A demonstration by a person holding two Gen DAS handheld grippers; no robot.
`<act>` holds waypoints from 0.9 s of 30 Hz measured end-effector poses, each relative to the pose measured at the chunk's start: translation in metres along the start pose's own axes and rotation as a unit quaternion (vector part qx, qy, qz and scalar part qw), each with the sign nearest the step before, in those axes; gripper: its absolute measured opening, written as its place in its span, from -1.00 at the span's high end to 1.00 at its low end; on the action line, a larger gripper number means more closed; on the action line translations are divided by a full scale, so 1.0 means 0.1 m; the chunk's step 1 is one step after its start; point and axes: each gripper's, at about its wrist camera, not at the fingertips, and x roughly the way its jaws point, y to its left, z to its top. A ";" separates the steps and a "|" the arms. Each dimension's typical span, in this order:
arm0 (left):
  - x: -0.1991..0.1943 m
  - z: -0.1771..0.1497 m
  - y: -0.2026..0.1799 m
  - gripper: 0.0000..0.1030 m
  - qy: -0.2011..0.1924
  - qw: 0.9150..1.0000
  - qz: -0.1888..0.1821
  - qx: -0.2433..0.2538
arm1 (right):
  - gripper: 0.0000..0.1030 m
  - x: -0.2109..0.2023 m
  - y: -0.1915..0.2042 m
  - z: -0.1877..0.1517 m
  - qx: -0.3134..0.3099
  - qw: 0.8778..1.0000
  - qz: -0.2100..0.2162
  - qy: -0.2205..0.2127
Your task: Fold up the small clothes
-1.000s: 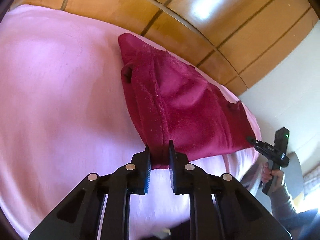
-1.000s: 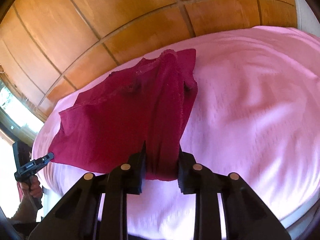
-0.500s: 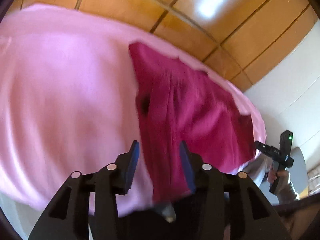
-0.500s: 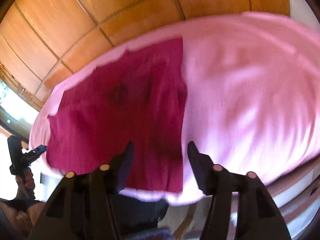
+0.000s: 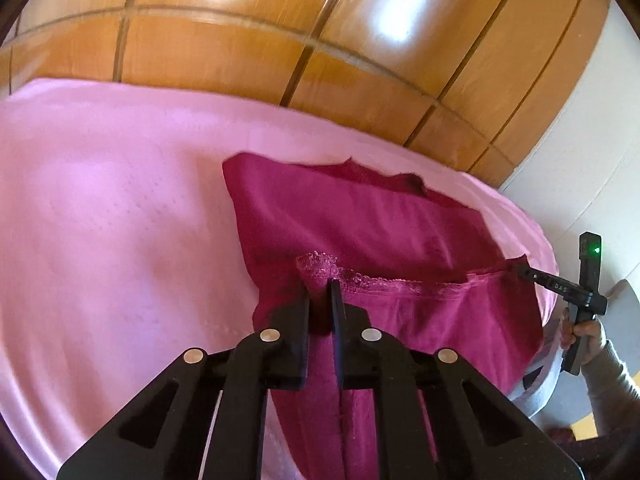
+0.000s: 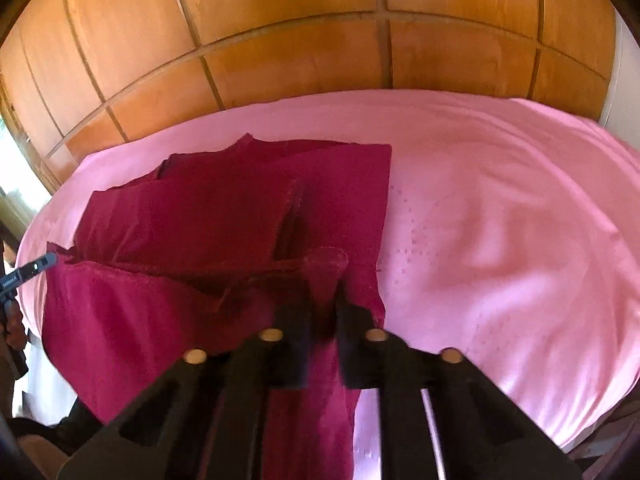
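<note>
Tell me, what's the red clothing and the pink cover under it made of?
The red clothing looks like soft, matte knit fabric, maybe cotton: it drapes limply and has a lacy hem. The pink cover seems a smoother woven sheet with a slight sheen and tiny dotted texture.

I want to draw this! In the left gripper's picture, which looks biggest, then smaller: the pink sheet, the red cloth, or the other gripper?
1. pink sheet, biggest.
2. red cloth.
3. right gripper, smallest, though it sits farther from the camera, which shrinks it.
</note>
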 end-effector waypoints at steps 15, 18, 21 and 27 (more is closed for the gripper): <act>-0.13 0.73 0.00 0.86 -0.081 0.997 0.009 0.015 | 0.87 -0.08 0.06 0.86 0.051 0.994 0.027 -0.094; 0.19 0.98 0.14 0.86 -0.068 0.997 0.032 -0.002 | 0.87 0.25 -0.06 1.06 0.079 0.993 0.015 -0.086; 0.49 1.14 0.27 0.87 -0.049 0.997 0.051 -0.013 | 0.87 0.52 -0.16 1.21 0.098 0.992 0.001 -0.079; 1.05 1.24 0.48 0.87 -0.004 0.994 0.101 -0.032 | 0.87 1.15 -0.28 1.31 0.113 0.992 -0.041 -0.043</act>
